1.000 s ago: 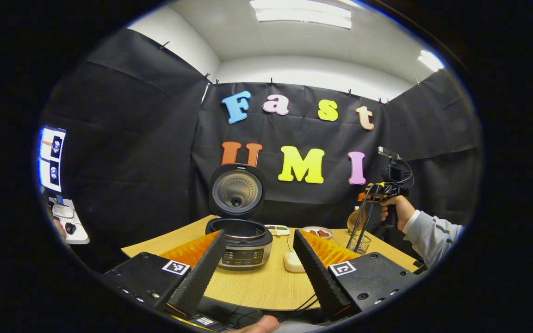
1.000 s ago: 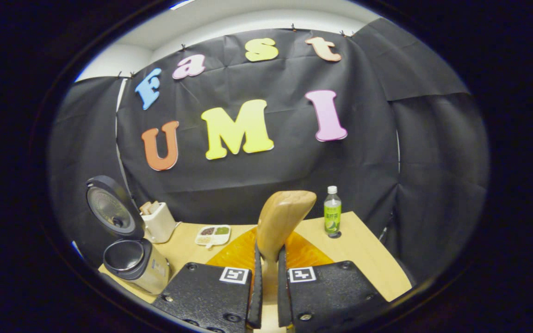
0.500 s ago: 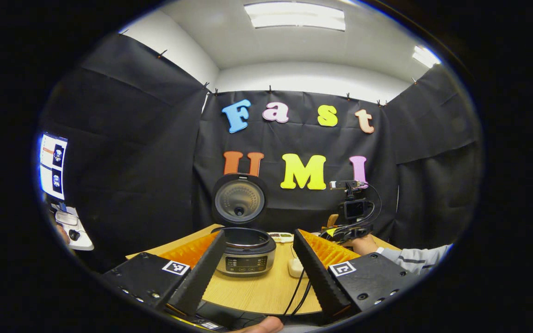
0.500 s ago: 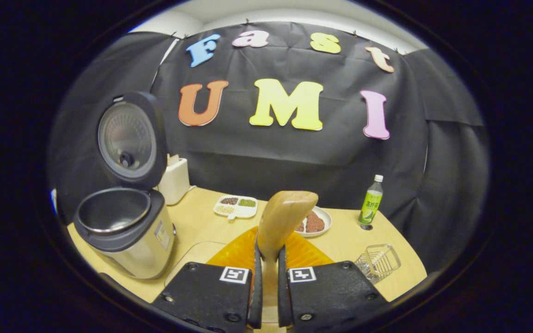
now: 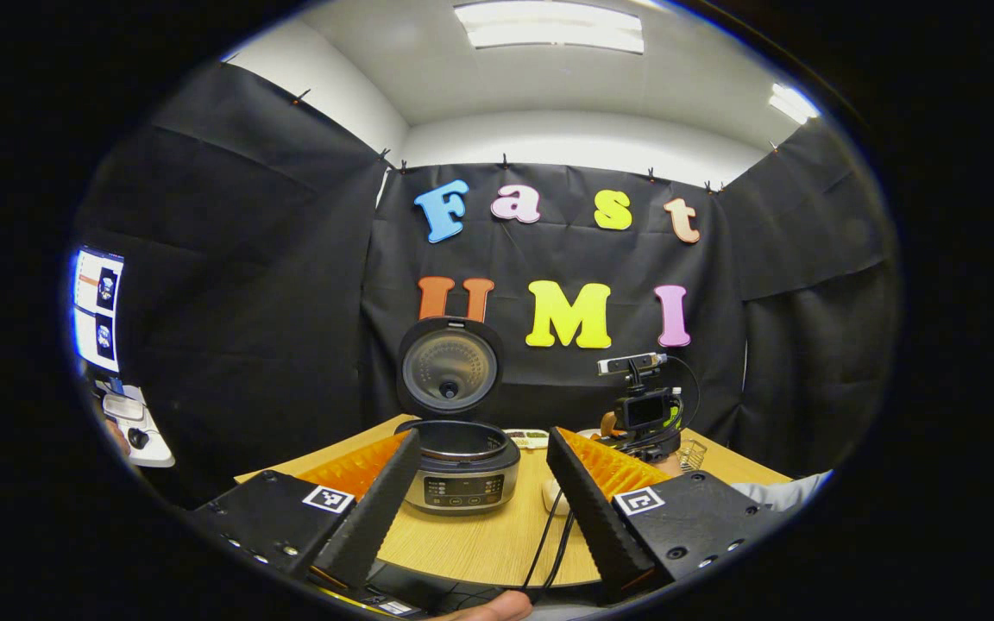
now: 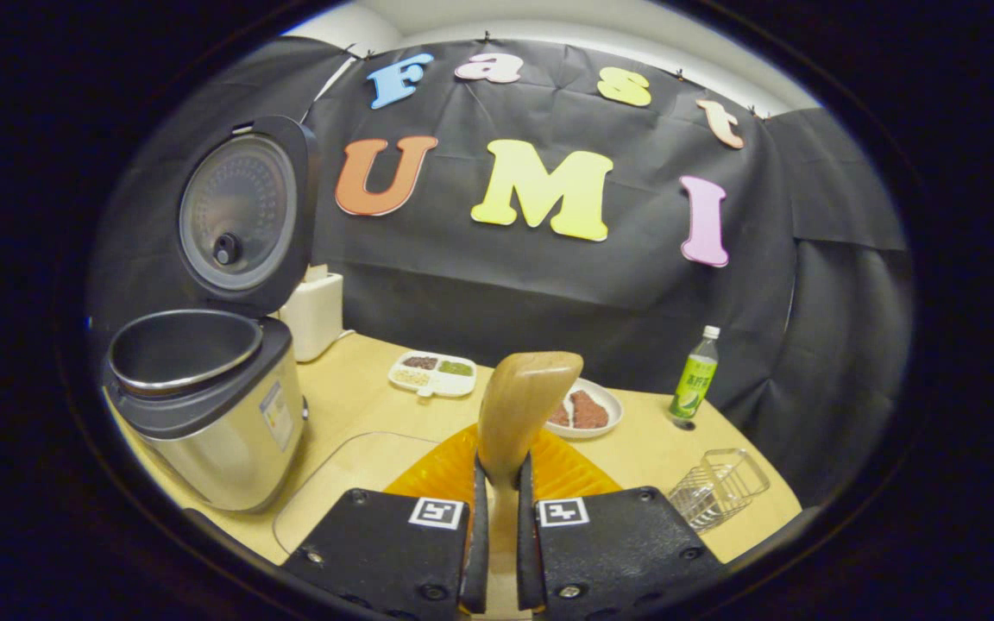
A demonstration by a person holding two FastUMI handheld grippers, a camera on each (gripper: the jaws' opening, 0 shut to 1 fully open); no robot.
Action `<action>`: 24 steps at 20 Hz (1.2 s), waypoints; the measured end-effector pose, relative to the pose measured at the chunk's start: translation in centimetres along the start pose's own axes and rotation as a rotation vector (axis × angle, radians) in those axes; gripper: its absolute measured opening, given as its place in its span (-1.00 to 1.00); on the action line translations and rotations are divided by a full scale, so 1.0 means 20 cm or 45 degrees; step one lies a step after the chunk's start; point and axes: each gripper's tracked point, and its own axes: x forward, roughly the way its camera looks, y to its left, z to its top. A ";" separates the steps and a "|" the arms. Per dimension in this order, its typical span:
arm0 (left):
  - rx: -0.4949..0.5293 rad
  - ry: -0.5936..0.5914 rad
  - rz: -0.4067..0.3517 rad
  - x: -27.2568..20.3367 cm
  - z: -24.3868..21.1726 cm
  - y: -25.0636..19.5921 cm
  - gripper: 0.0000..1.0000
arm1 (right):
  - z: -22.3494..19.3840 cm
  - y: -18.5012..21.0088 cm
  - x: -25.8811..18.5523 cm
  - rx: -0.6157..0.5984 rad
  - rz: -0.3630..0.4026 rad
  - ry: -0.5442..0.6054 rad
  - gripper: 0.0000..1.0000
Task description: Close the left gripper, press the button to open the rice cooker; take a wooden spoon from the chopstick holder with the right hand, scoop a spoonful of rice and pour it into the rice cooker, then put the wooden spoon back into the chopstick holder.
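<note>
Black cloth backs the desk [image 6: 359, 405]. Since a second ago the right tongs [image 6: 497, 552], clamped on the wooden spoon [image 6: 519, 410], have been lowered toward the rice dish [image 6: 432, 373] at 11 o'clock; the rice cooker [image 6: 204, 397] stands open at 9 o'clock, so scooping is judged next. The left tongs [image 5: 484, 509] are held wide.

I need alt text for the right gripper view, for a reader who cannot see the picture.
The right gripper is shut on a wooden spoon, its bowl pointing up, above a wooden table. A rice cooker stands at the left with its lid open. Farther back lie two dishes of food, a green bottle and a wire basket.
</note>
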 end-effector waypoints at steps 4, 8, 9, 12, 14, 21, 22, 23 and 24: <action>-0.080 -0.020 -0.045 -0.02 0.03 -0.02 0.88 | -0.02 0.11 -0.02 0.127 0.120 0.030 -0.63; -0.125 -0.015 -0.029 -0.01 0.02 0.03 0.89 | -0.03 0.09 -0.03 0.340 0.190 0.073 -0.63; -0.129 -0.010 -0.021 -0.01 0.02 0.04 0.89 | -0.03 0.08 -0.03 0.409 0.202 0.093 -0.63; -0.140 0.012 0.001 0.01 -0.01 0.06 0.89 | -0.04 0.02 0.00 0.679 0.240 0.169 -0.63; -0.134 0.014 0.020 0.02 -0.02 0.07 0.89 | -0.05 0.01 0.01 0.814 0.283 0.214 -0.63; 0.008 -0.005 0.053 0.04 -0.02 0.08 0.89 | -0.06 -0.03 0.03 1.031 0.320 0.332 -0.63; 0.018 0.002 0.046 0.04 -0.03 0.06 0.89 | -0.07 -0.04 0.03 1.051 0.318 0.344 -0.65; 0.025 0.007 0.042 0.04 -0.04 0.05 0.89 | -0.08 -0.05 0.03 1.079 0.319 0.355 -0.67; 0.028 0.009 0.047 0.05 -0.04 0.06 0.89 | -0.09 -0.07 0.03 1.107 0.320 0.366 -0.72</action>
